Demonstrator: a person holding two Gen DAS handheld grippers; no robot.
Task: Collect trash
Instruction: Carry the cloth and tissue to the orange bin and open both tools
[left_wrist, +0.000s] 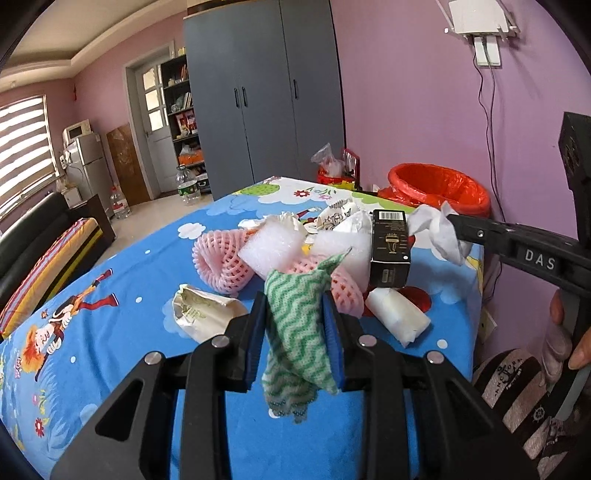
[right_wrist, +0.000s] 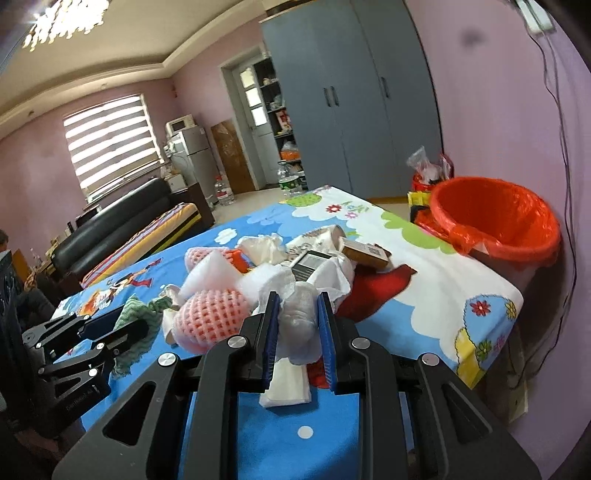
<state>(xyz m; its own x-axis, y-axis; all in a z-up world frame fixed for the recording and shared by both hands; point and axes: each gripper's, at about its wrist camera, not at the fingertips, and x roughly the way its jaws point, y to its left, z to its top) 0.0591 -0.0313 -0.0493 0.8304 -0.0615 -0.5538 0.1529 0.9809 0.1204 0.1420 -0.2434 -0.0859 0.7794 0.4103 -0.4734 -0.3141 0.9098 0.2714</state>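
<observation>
left gripper (left_wrist: 295, 325): I've got it clamped mid-fold on the green cloth (left_wrist: 297, 325); soft, light, droops.
right gripper (right_wrist: 295, 332): pinching a white tissue wad (right_wrist: 299, 325); probably tears easily.
bin (right_wrist: 495, 221): far right, off the table (right_wrist: 424, 295).
pile (left_wrist: 295, 243): mid-table.

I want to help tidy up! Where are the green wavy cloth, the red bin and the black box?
green wavy cloth (left_wrist: 295, 314), left wrist view, its middle.
red bin (right_wrist: 495, 221), right wrist view, its liner.
black box (left_wrist: 390, 251), left wrist view, its front.
</observation>
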